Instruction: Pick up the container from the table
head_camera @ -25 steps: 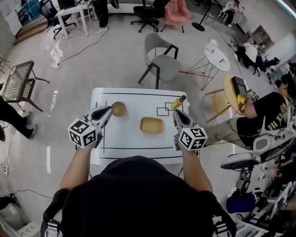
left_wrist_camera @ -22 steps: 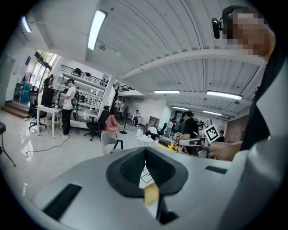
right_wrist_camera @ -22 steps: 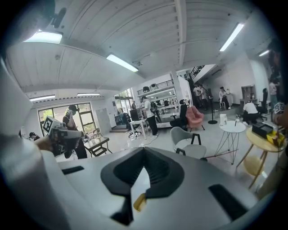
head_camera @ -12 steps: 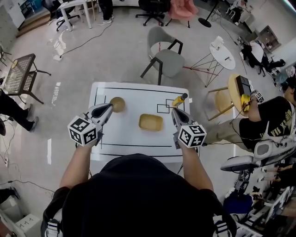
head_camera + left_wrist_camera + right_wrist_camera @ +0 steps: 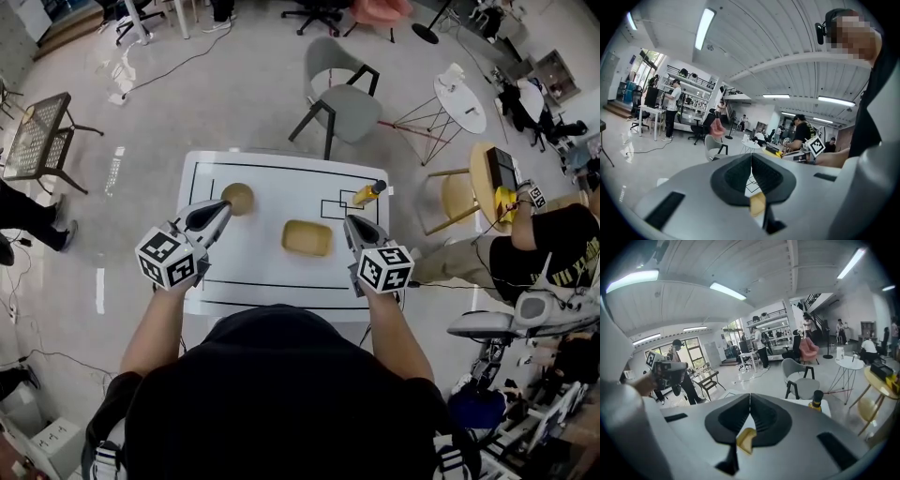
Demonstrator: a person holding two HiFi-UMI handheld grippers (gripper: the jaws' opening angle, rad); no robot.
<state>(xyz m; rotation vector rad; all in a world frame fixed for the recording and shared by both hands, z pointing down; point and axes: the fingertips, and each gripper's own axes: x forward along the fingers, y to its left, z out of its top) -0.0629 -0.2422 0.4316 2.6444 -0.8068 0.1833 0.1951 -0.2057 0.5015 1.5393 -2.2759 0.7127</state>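
Note:
The container (image 5: 307,238) is a shallow yellow rectangular tray lying in the middle of the white table (image 5: 267,272). My left gripper (image 5: 226,205) hovers over the table's left part, left of the tray, jaws shut and empty. My right gripper (image 5: 347,222) hangs just right of the tray, jaws also shut and empty. In the left gripper view the left gripper (image 5: 751,158) has its pads meeting in a line, with a sliver of the tray (image 5: 757,204) below. The right gripper view shows the right gripper (image 5: 750,398) likewise closed, the tray (image 5: 745,439) peeking under the pads.
A round brown bowl (image 5: 237,199) sits at the table's far left, close to the left gripper's tip. A yellow bottle with a black cap (image 5: 366,194) stands at the far right corner. Behind the table is a grey chair (image 5: 342,98); a person (image 5: 553,248) sits to the right.
The right gripper has sunk a little toward the table beside the tray. The left gripper has hardly moved. Both stay closed.

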